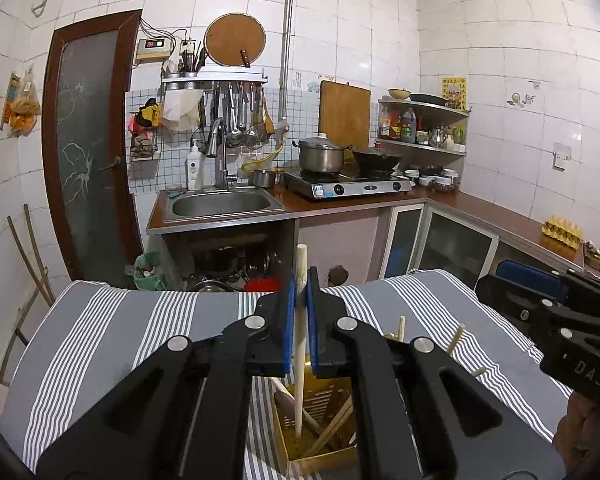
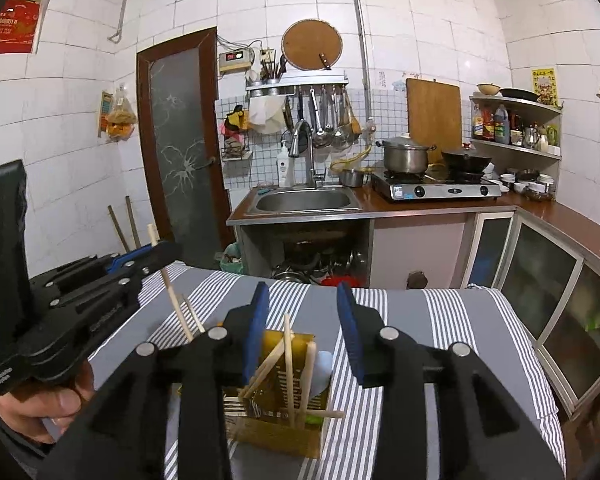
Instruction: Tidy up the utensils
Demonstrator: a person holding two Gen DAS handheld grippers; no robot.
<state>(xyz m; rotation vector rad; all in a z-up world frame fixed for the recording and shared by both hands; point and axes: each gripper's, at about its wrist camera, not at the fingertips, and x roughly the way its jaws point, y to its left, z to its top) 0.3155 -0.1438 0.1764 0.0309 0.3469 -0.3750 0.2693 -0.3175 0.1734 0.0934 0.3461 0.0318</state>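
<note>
1 chopstick is clamped in the left gripper above the yellow holder; several already stand inside. The right gripper is apart, empty.

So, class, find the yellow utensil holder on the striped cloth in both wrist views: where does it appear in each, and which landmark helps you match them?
Left wrist view: the yellow utensil holder sits at bottom centre, below the left gripper, which is shut on a chopstick over it.
Right wrist view: the holder is low centre, between the open right gripper's fingers.
Shared landmark: the steel sink.
</note>
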